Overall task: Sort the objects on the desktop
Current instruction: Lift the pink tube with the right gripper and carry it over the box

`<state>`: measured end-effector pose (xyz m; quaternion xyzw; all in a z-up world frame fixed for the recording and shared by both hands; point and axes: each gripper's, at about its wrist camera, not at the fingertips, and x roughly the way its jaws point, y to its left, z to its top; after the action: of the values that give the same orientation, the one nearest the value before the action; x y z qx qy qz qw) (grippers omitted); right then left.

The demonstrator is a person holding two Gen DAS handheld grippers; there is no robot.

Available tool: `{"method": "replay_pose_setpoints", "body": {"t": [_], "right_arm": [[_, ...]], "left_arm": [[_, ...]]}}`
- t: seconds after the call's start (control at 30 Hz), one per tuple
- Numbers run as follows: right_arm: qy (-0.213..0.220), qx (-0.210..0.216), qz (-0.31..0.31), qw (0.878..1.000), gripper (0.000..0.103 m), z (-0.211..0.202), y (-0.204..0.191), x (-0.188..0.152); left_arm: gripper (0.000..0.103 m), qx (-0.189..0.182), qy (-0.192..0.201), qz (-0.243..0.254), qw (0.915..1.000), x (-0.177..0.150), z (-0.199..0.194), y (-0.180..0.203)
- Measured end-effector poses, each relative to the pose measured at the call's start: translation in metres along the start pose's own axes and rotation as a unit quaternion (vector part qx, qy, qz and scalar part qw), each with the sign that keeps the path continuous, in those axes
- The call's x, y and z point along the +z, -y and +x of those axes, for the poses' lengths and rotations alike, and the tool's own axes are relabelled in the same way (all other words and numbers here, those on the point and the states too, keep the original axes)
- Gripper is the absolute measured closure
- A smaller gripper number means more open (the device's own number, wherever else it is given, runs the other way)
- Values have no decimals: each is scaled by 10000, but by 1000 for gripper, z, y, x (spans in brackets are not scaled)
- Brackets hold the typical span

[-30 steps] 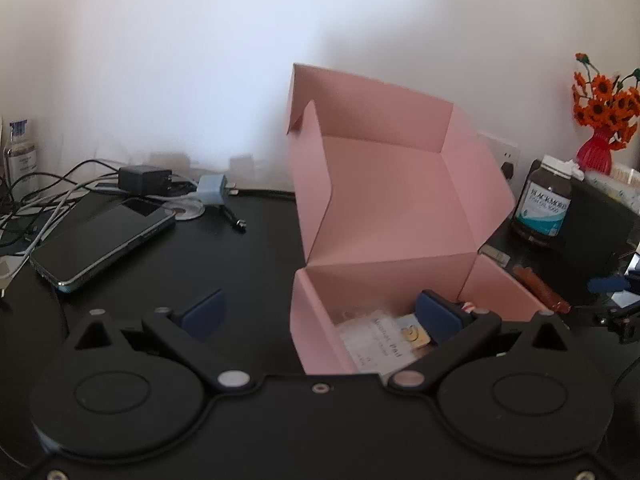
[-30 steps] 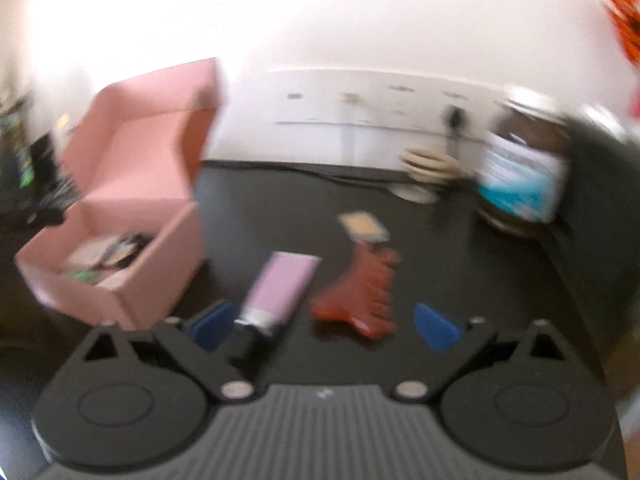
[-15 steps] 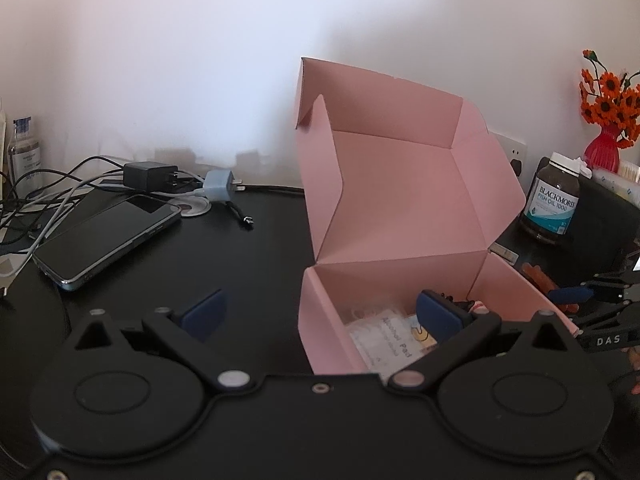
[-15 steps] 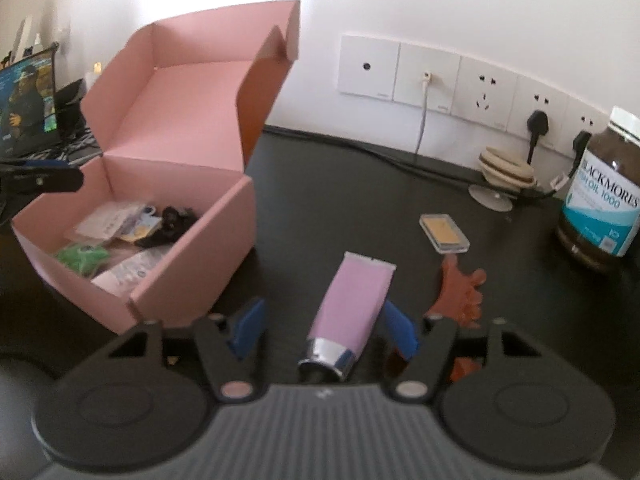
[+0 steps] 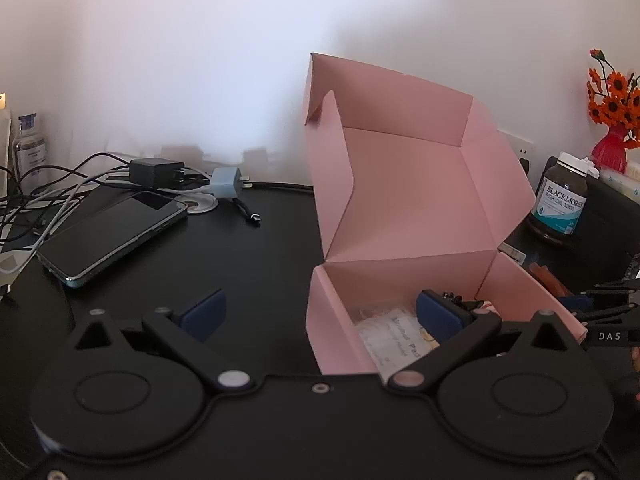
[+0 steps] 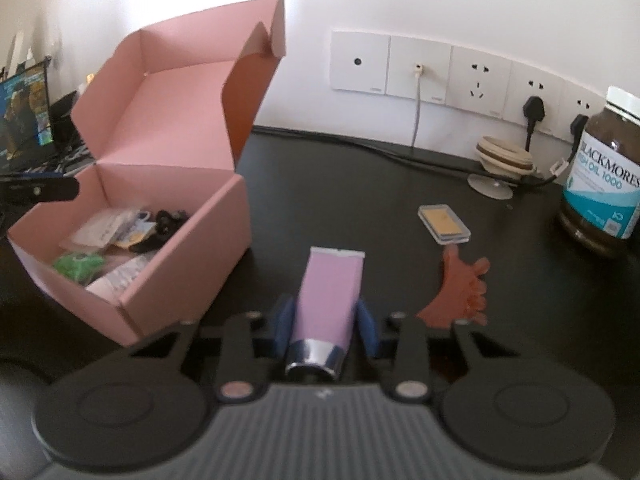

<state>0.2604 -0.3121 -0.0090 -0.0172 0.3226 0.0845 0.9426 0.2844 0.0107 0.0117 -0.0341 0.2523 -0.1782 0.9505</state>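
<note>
A pink tube (image 6: 328,296) with a silver cap lies on the black desk, cap end toward me. My right gripper (image 6: 326,320) is closing on it, and the blue pads (image 6: 366,322) touch both sides of the tube near the cap. To its left stands the open pink box (image 6: 192,272), holding packets, a green item and a black clip. My left gripper (image 5: 320,314) hovers open at the box (image 5: 400,200), its right finger over the inside and nothing between the jaws. A red-brown hair claw (image 6: 460,292) and a small yellow case (image 6: 444,219) lie right of the tube.
A fish oil bottle (image 6: 604,188) stands at the right by the wall sockets and plugged cables. Left of the box lie a phone (image 5: 116,232), a black charger (image 5: 156,172), a blue charger (image 5: 226,182) and tangled cables. A red vase of orange flowers (image 5: 610,148) is far right.
My right gripper moved forward and down over the pink tube and narrowed from wide open until its pads met the tube. The left gripper stayed where it was, open.
</note>
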Motion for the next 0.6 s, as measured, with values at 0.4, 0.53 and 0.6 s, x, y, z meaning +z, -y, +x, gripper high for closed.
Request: {"method": "replay_pose_setpoints", "body": {"t": [0.4,0.53,0.6], "right_arm": [[136,-176,72,9997,71,-1,-3,1],[370,-221,100,9990,71,-9,-2,3],[411,-259,78,9988,71,-11,-2,4]], "left_arm": [[0,46,39,-83,9999,2,-2,-3],[0,39,58,-91,9999,3,-3,-4],[0,35,58,-86,9999,3,-3,-4]]}}
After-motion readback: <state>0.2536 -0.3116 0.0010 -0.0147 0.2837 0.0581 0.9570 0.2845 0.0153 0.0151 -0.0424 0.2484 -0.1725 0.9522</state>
